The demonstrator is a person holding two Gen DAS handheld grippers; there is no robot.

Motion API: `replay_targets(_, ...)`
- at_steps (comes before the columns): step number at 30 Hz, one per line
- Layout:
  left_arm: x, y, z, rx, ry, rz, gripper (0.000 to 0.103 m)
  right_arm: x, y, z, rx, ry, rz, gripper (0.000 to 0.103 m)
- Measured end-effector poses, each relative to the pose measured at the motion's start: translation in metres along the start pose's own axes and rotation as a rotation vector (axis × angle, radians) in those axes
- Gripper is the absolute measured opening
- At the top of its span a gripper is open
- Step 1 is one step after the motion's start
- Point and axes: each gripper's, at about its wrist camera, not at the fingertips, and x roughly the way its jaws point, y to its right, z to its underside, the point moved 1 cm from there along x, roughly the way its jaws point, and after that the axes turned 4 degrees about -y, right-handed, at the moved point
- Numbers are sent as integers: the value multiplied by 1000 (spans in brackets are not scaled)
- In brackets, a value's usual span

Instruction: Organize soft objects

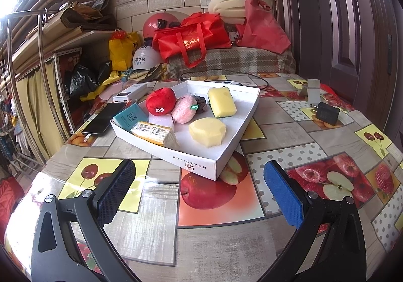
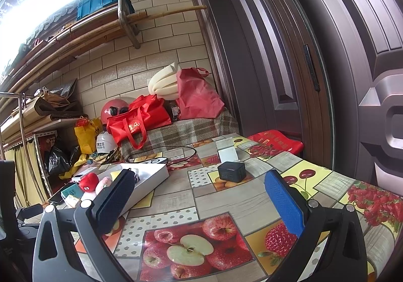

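A white box lid tray (image 1: pixel 201 168) sits on the table. It holds a red plush toy (image 1: pixel 160 101), a pink fluffy toy (image 1: pixel 183 108), a yellow-green sponge (image 1: pixel 221 102), a pale yellow foam piece (image 1: pixel 207 131), a yellow-white pack (image 1: pixel 154 133), a teal pack (image 1: pixel 129 118) and a dark hair tie (image 1: pixel 201 103). My left gripper (image 1: pixel 199 191) is open and empty, in front of the tray. My right gripper (image 2: pixel 199 204) is open and empty, to the right of the tray (image 2: pixel 151 178); the red plush (image 2: pixel 88 181) shows there too.
A black phone (image 1: pixel 104 118) and white power bank (image 1: pixel 131 93) lie left of the tray. A black charger (image 1: pixel 327 113) and a grey stand (image 1: pixel 312 93) sit on the right. A black cable (image 1: pixel 226 73) lies behind. Bags and helmets crowd the bench behind; a door (image 2: pixel 327 55) stands right.
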Motion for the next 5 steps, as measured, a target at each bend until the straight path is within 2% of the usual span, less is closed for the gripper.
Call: replay_targets(5,0,1,3,10,-7,19,103,0,-1,0,2,-1,0,103)
